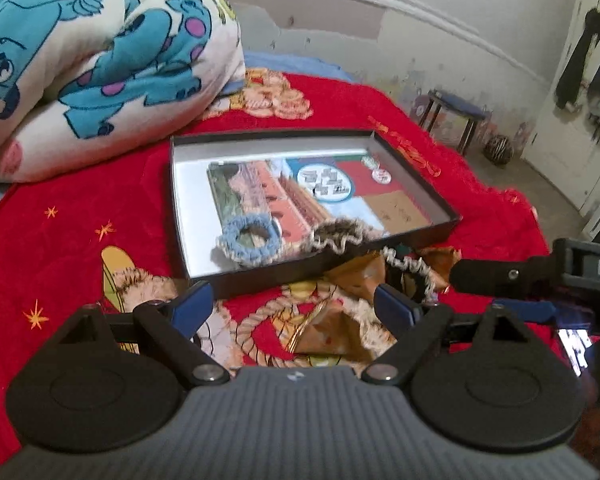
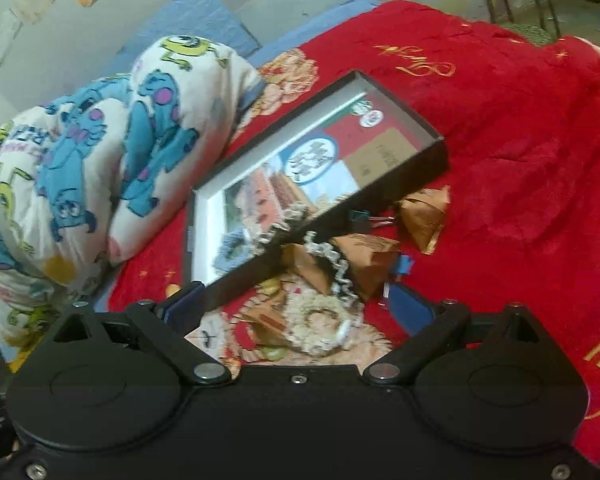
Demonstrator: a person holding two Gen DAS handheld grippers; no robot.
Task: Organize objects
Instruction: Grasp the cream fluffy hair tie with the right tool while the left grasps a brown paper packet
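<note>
Two scrunchies, blue (image 1: pixel 247 240) and dark (image 1: pixel 340 234), lie in the box (image 1: pixel 446 222); paper packets (image 2: pixel 424 216), clips (image 2: pixel 360 216), another scrunchie (image 2: pixel 336 264) remain on the bed (image 2: pixel 520 140). Both tongs, left (image 1: pixel 292 304) and right (image 2: pixel 300 308), gape empty.

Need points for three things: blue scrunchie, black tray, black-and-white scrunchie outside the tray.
blue scrunchie (image 1: pixel 247 240), left wrist view, on its knitted ring, lower edge.
black tray (image 1: pixel 260 282), left wrist view, on its near outer wall.
black-and-white scrunchie (image 2: pixel 336 266), right wrist view, on its frilled edge beside the brown packets.
</note>
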